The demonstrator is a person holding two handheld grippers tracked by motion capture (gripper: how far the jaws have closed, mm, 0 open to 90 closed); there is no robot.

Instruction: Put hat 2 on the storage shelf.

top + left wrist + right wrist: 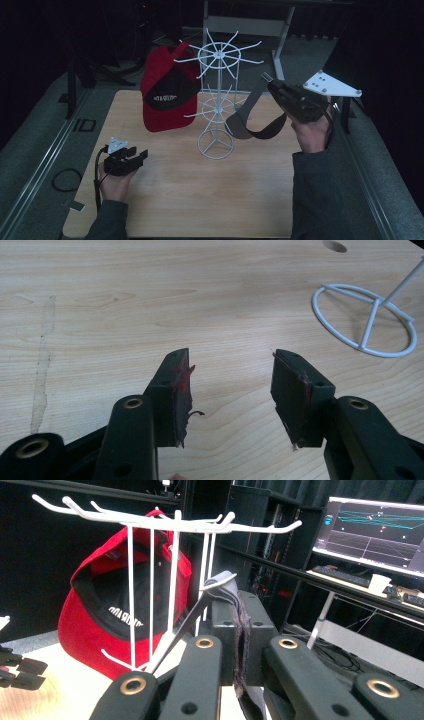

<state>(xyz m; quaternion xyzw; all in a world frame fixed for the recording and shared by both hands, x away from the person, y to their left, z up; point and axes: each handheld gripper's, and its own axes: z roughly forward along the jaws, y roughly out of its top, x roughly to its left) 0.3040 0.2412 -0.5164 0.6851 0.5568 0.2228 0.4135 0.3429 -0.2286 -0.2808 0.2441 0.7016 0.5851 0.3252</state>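
The grey visor (252, 112) hangs above the table's right half, pinched by its strap end in the right gripper (274, 87), whose jaws are closed tight on the fabric. In the high view its long axis runs from the clamped end at upper right down and leftward, the band then curving back to the right as a dark loop below the hand. The right gripper view adds what the high view cannot: the strap's frayed edge (241, 645) stands upright, sandwiched between the two black jaws, with its folded tip poking up just beside a wire of the white rack (170, 555).

That rack (216, 95) stands at the table's middle, between the visor and a red cap (165, 92) hung on its far-left hooks; its lower prongs reach close to the visor's band.

The left gripper (136, 156) rests low over the wooden table (200, 195) at front left, well apart from the visor. The left gripper view shows its jaws standing apart with nothing between them, bare wood beneath, and the rack's ring base (365, 320) off to the upper right.
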